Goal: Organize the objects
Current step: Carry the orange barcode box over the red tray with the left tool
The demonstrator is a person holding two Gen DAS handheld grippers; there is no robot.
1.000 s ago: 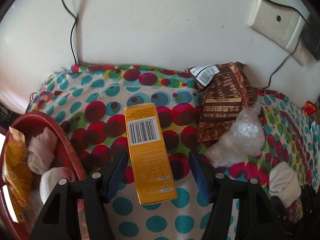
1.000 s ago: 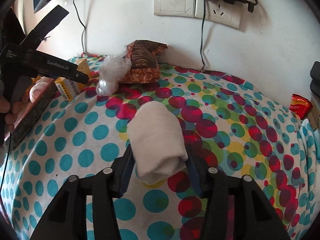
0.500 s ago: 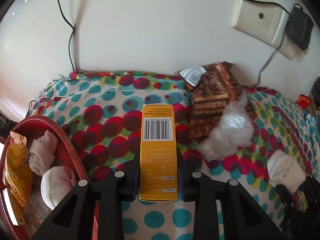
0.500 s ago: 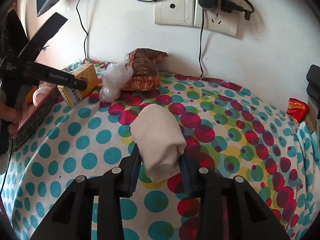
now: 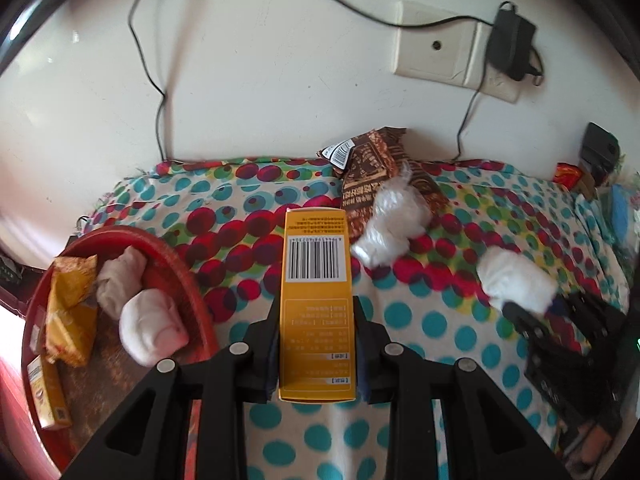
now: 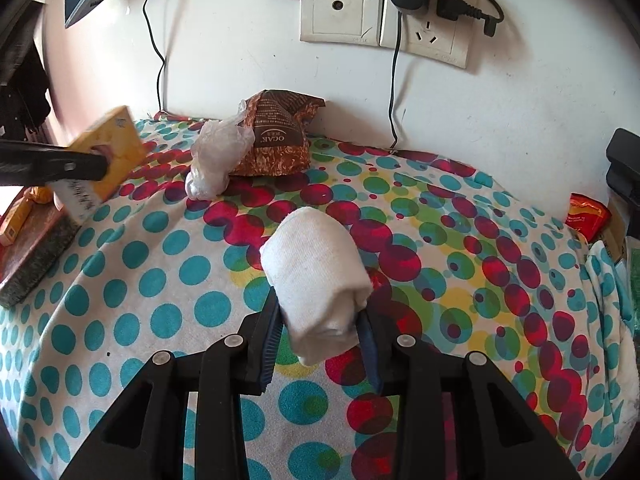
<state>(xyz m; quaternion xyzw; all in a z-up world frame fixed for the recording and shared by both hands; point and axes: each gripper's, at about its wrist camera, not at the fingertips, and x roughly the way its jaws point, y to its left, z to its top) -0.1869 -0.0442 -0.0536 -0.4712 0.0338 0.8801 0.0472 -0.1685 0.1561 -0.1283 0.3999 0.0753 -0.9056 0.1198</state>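
I've got left hand-held gripper (image 5: 316,344) clamped on yellow box (image 5: 316,300), right hand-held gripper (image 6: 320,344) on rolled sock (image 6: 316,276); sock could squirm out.

The left gripper (image 5: 316,344) is angled downward, its jaws just closed and pressed on a yellow box (image 5: 316,300). The right gripper (image 6: 320,340) is likewise pitched down, its jaws clamped on a rolled white sock (image 6: 316,276).

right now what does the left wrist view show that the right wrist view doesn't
Only the left wrist view looks into the red tray, showing two rolled cloths and a yellow packet.

Only the right wrist view shows the power socket and the right claw shut on the rolled white cloth.

Both show the yellow box gripped by the left claw, the brown snack bag and the clear plastic bag.
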